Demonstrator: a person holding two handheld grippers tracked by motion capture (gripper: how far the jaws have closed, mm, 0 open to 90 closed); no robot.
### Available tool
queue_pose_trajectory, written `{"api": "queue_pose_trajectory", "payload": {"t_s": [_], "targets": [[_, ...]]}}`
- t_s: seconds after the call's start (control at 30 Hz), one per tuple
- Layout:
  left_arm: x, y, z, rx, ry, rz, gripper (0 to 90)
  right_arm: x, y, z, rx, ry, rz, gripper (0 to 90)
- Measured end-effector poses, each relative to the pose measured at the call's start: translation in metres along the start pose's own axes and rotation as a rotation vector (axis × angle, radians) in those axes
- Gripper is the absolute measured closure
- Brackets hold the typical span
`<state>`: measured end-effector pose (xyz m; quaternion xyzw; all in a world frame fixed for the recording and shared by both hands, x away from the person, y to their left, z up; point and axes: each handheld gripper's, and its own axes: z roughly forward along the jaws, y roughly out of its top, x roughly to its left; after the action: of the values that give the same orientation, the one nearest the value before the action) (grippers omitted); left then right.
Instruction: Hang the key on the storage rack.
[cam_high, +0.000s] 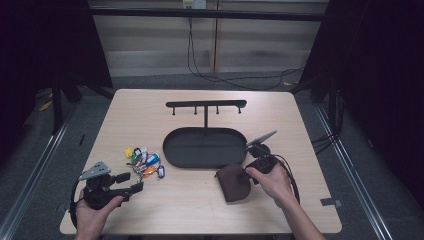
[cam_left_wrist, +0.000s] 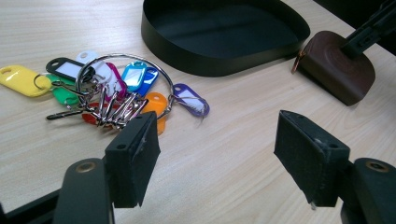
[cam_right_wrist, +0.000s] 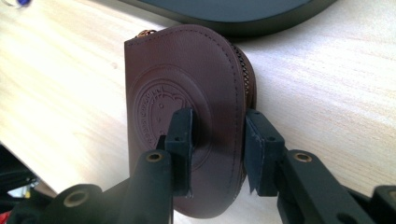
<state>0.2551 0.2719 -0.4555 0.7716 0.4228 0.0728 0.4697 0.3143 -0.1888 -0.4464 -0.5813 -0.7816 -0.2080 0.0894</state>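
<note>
**A pale table in a dark room**

I sit at a light wooden table (cam_high: 200, 200) on a grey floor (cam_high: 350, 165). Black curtains (cam_high: 380, 60) hang on both sides. Far ahead I see a pale panelled wall (cam_high: 150, 40) with a black cable (cam_high: 200, 70) trailing down it onto the floor. Metal rails (cam_high: 35, 170) run along the floor to my left and right.

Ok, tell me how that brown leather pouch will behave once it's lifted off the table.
The brown leather pouch looks soft, so it will probably flex or sag a little beyond the right gripper, whose fingers pinch its rounded end. It seems slim and likely light. The smooth embossed leather could slip, though the pads look grippy. Resting on the table, it shouldn't roll.
</note>
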Motion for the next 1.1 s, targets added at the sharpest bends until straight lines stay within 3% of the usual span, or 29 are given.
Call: {"api": "queue_pose_trajectory", "payload": {"t_s": [0.17,0.2,0.27,0.33,0.57,0.87,1.1], "targets": [[0.0,0.0,0.0,0.003,0.0,0.0,30.7,0.003,0.001,-0.006,-0.003,0.01,-0.017,73.8],[0.0,0.0,0.0,0.003,0.0,0.0,30.7,0.007,0.002,-0.009,-0.013,0.014,-0.031,79.8],[0.0,0.0,0.0,0.002,0.001,-0.001,30.7,0.009,0.003,-0.013,-0.025,0.034,-0.039,80.9],[0.0,0.0,0.0,0.002,-0.001,-0.001,30.7,0.014,0.005,-0.014,-0.017,0.008,-0.055,81.0],[0.0,0.0,0.0,0.001,-0.001,-0.002,30.7,0.026,0.007,-0.02,-0.011,-0.009,-0.103,83.1],[0.0,0.0,0.001,0.005,-0.001,0.001,30.7,0.033,0.007,-0.031,-0.007,-0.048,-0.13,84.7],[0.0,0.0,0.001,0.004,-0.004,0.001,30.6,0.041,0.008,-0.044,0.03,-0.123,-0.148,84.7]]}}
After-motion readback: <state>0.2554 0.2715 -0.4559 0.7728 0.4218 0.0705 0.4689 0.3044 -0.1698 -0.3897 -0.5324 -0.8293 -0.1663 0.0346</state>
